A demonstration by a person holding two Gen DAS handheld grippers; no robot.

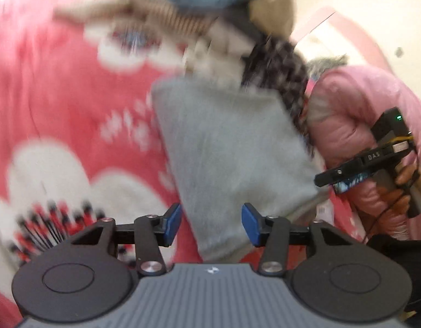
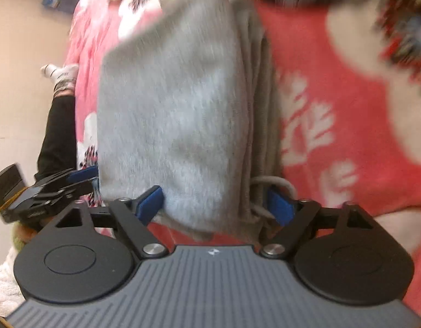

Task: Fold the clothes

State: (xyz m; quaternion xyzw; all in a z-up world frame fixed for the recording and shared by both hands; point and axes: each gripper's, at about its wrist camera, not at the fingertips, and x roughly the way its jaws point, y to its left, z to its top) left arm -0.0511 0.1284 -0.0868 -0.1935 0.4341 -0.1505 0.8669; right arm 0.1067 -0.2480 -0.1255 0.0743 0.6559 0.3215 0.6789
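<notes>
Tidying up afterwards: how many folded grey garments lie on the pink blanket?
1: the folded grey garment lies on the pink blanket. An unfolded heap beyond may hide more.

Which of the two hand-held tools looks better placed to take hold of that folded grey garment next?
Probably the right tool: the folded grey garment and its drawstring already sit between its open blue fingers. The left tool is also open, with only the garment's lower edge near its gap. Blur makes this uncertain.
</notes>
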